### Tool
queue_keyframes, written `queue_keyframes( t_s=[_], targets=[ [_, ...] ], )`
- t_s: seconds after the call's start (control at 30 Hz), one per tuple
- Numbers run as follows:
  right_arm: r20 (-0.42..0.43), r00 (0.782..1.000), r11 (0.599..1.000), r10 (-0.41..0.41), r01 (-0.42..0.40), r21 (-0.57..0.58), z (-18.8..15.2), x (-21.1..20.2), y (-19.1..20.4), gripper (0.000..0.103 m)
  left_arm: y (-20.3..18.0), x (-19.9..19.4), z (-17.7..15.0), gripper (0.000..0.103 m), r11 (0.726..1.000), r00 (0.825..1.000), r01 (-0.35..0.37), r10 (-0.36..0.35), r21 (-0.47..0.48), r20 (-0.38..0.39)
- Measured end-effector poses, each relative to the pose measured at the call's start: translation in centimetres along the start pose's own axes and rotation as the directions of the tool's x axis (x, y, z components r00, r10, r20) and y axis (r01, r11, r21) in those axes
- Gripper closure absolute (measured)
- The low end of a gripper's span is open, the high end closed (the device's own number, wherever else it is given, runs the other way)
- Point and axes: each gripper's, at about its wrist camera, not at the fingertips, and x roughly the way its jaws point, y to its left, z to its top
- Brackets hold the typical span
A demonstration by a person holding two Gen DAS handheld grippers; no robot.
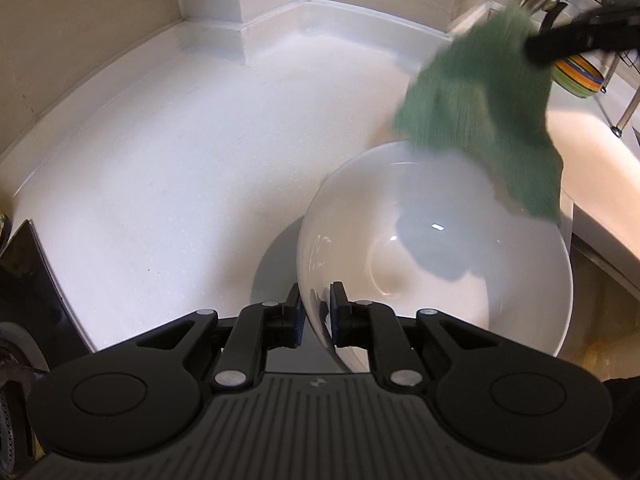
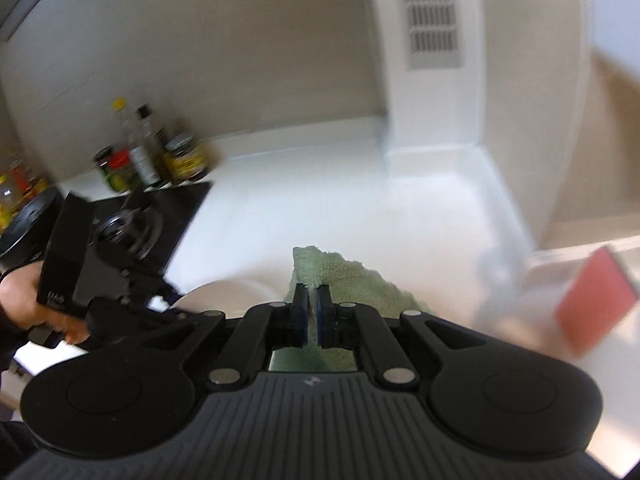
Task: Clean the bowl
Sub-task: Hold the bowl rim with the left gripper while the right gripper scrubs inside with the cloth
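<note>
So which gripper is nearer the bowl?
Left. The left gripper is clamped on the bowl rim; the right gripper holds the cloth above its far edge.

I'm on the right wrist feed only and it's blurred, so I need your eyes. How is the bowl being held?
Observer: The left gripper is shut on the near rim of the white bowl, one finger inside and one outside.
Operator: Is the cloth touching the bowl yet?
Observer: The green cloth hangs from the right gripper, its lower edge in front of the bowl's far rim; contact I cannot confirm.
Operator: Anything inside the bowl?
Observer: It looks empty; only the cloth's shadow falls across its inner wall.
</note>
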Motion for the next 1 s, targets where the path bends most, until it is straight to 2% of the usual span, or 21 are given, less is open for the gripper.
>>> queue_keyframes(
  t_s=[0.07,0.13,0.2,0.33,0.5,0.6,0.7,0.83,0.9,1.0],
  targets=[
    [-0.012,0.999,0.999,0.038,-0.038,-0.006,-0.5,-0.5,-0.5,0.1,-0.1,0.0,0.0,0.091,1.0,1.0,-0.005,0.005,-0.015,-0.002],
    [-0.007,0.997,0.996,0.079,-0.079,-0.035,0.0,0.0,-0.3,0.1,-0.3,0.2,0.2,0.091,1.0,1.0,-0.01,0.01,-0.023,-0.006],
    [-0.038,0.995,0.993,0.097,-0.099,-0.062,0.5,1.4,-0.7,0.097,-0.3,0.3,0.3,0.092,0.999,1.0,-0.012,0.012,-0.039,-0.01],
    [-0.107,0.994,0.986,0.024,-0.042,-0.164,0.1,1.8,-0.5,0.089,-0.3,0.3,0.4,0.092,0.997,1.0,-0.027,0.026,-0.066,-0.016],
    [-0.21,0.978,0.962,-0.011,-0.047,-0.27,-1.3,3.2,0.3,0.085,-0.4,0.2,0.2,0.092,0.994,0.999,-0.044,0.043,-0.104,-0.02],
    [-0.251,0.968,0.971,0.029,-0.086,-0.221,-1.1,4.5,0.1,0.084,-0.4,0.0,0.2,0.092,0.993,0.999,-0.046,0.044,-0.108,-0.022],
    [-0.293,0.956,0.969,0.03,-0.1,-0.226,-0.8,6.0,0.3,0.082,-0.5,0.1,0.4,0.092,0.994,0.999,-0.047,0.045,-0.098,-0.027],
    [-0.348,0.937,0.936,0.015,-0.136,-0.325,-0.5,7.4,1.9,0.087,-0.7,0.1,0.4,0.092,0.998,0.999,-0.045,0.044,-0.044,-0.026],
    [-0.37,0.929,0.903,-0.004,-0.156,-0.4,-0.4,8.4,2.9,0.087,-0.8,0.1,0.4,0.091,0.999,0.999,-0.042,0.041,-0.025,-0.023],
    [-0.367,0.93,0.843,-0.012,-0.188,-0.503,-0.2,9.4,4.4,0.086,-0.8,0.2,0.6,0.091,0.999,0.999,-0.038,0.038,0.001,-0.023]
  ],
)
